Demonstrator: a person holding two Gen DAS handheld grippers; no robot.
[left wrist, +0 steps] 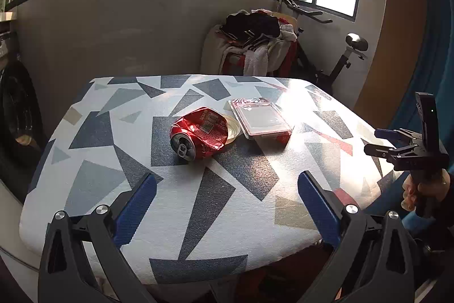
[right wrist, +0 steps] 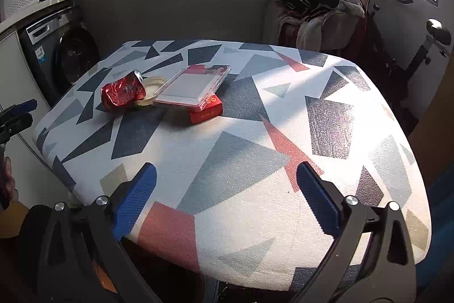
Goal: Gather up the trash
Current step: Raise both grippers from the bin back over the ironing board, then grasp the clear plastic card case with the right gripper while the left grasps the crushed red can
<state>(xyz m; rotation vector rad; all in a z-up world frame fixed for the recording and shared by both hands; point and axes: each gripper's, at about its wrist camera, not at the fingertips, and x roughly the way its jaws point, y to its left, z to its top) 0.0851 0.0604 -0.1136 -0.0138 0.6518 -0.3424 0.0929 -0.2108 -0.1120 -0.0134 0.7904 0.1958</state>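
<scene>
- Left gripper (left wrist: 227, 189) hangs above the near edge of the table (left wrist: 241, 217), jaws spread wide with nothing between them; its blue pads (left wrist: 136, 206) frame bare patterned cover
- Right gripper (right wrist: 227, 183) hangs above the near part of the same table (right wrist: 283, 203), jaws also spread wide and holding nothing
- In the left view the right gripper (left wrist: 381, 142) shows at the far right, off the table's edge, gripped by a hand (left wrist: 417, 189); its blue-tipped fingers are only slightly apart from this angle
- In the right view the left gripper (right wrist: 17, 114) peeks in at the left edge, beside the table
- The trash lies in a cluster on the far half of the table, well apart from both grippers
- Crushed red can (left wrist: 200, 134) (right wrist: 123, 93) lies on its side, pull-tab end toward the left camera
- Pale round lid (left wrist: 232, 129) (right wrist: 154, 84) lies flat, touching the can and partly under it
- Clear tray (left wrist: 259, 118) (right wrist: 193, 87) sits tilted, one side on the lid, the other on a red box (right wrist: 205, 108) (left wrist: 279, 137)
- Washer (right wrist: 62, 53) stands left of the table; a clothes pile (left wrist: 255, 39) and an exercise bike (left wrist: 343, 53) stand beyond it by the window
</scene>
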